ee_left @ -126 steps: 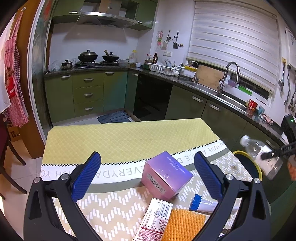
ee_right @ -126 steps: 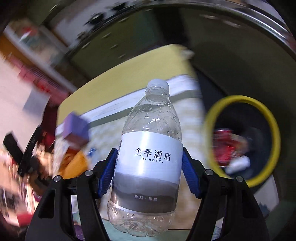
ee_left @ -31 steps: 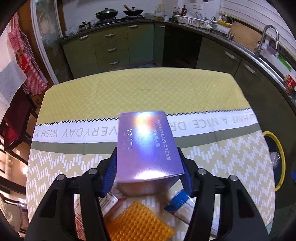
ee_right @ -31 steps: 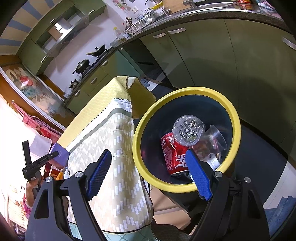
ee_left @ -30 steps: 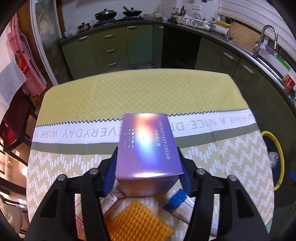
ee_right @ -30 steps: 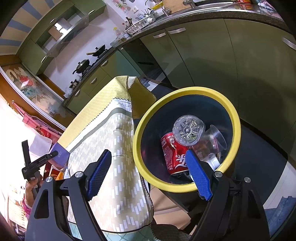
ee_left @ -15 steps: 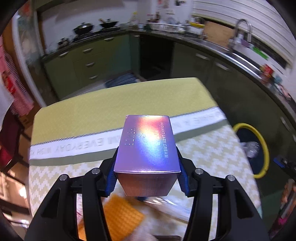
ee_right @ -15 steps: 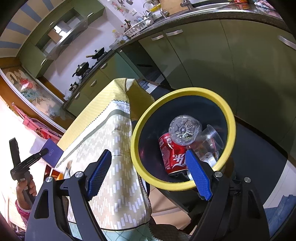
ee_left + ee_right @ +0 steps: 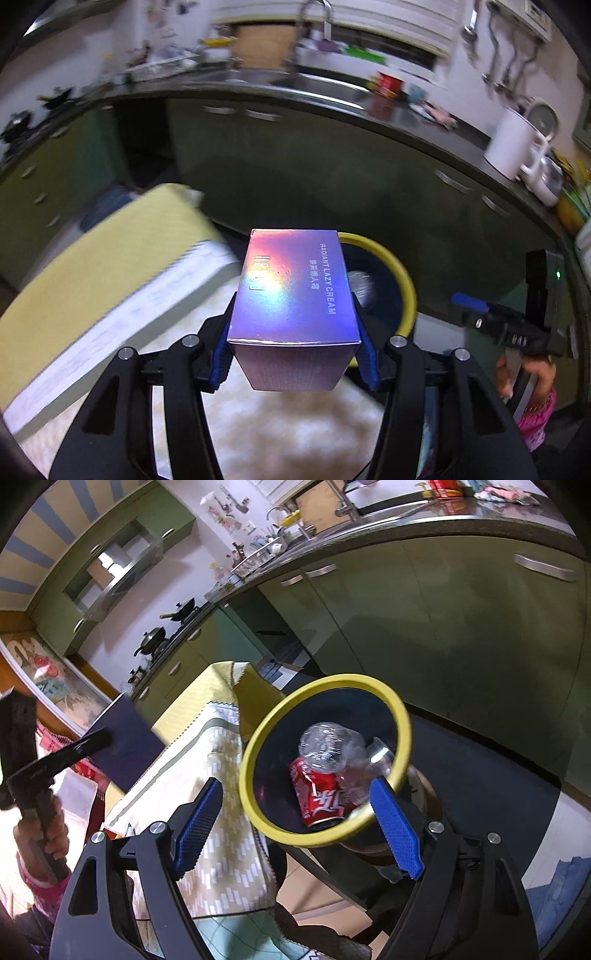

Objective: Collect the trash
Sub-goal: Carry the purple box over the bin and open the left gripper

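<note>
My left gripper (image 9: 293, 350) is shut on a purple iridescent cream box (image 9: 293, 295) and holds it in the air over the table's right part, facing the yellow-rimmed trash bin (image 9: 400, 280). In the right wrist view the box (image 9: 122, 738) and left gripper show at the left. My right gripper (image 9: 297, 827) is open and empty above the near rim of the bin (image 9: 400, 716). A clear bottle (image 9: 327, 747), a red can (image 9: 319, 797) and a plastic cup (image 9: 371, 764) lie inside the bin.
The table with a yellow and white patterned cloth (image 9: 92, 280) stands left of the bin. Green kitchen cabinets (image 9: 461, 602) and a dark counter with a sink (image 9: 314, 83) run behind the bin. A white kettle (image 9: 513, 144) stands on the counter.
My left gripper has lifted the purple box off the table and swung right toward the bin. My right gripper has stayed open over the bin, shifting slightly.
</note>
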A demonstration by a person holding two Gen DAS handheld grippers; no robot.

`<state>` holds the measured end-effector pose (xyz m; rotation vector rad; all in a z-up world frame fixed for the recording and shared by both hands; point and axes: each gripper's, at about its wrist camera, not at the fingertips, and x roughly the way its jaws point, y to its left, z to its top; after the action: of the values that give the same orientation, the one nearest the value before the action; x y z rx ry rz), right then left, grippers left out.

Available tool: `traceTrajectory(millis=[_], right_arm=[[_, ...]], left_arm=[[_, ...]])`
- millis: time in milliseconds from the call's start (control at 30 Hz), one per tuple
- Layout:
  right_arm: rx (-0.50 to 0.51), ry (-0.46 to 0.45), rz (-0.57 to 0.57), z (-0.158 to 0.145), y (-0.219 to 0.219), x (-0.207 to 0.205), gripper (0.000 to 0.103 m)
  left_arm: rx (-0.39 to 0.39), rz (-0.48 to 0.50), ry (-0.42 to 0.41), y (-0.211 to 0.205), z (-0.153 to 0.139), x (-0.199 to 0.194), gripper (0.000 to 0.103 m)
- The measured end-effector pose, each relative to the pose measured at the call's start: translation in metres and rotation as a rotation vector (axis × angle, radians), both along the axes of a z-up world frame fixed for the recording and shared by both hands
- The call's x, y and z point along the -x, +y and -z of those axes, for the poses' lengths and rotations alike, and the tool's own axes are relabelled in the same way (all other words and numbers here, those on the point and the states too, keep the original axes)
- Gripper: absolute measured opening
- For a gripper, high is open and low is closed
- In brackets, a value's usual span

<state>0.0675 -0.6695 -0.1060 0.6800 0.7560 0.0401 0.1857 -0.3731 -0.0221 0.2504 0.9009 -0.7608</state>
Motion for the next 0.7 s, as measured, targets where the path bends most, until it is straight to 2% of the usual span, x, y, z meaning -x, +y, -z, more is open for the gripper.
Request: traceTrajectory(millis=[133, 267, 367, 400, 500, 700], right_arm=[[-0.009, 0.004, 0.026, 0.004, -0.011, 0.012, 0.081], [-0.023, 0.011, 0.042, 0.007, -0.019, 0.019, 0.082], [-0.029, 0.014, 0.045, 0.009, -0.021, 0.021, 0.082], [-0.031, 0.014, 0.045, 0.01, -0.022, 0.022, 0.082], [-0.036, 0.015, 0.039, 0.012, -0.021, 0.02, 0.082], [-0.039, 0.022, 0.02, 0.013, -0.014, 0.015, 0.082]], left_arm=[[-0.022, 0.04, 0.051, -0.05, 0.03, -0.014, 0.052], [-0.045, 0.025, 0.095, -0.079, 0.059, -0.031, 0.054], [-0.058, 0.002, 0.088, -0.087, 0.072, -0.037, 0.069], [-0.058, -0.007, 0.083, -0.087, 0.074, -0.038, 0.069], [-0.038, -0.005, 0.095, -0.085, 0.069, -0.036, 0.069], [0.058, -0.004, 0.071, -0.036, 0.027, -0.017, 0.074]])
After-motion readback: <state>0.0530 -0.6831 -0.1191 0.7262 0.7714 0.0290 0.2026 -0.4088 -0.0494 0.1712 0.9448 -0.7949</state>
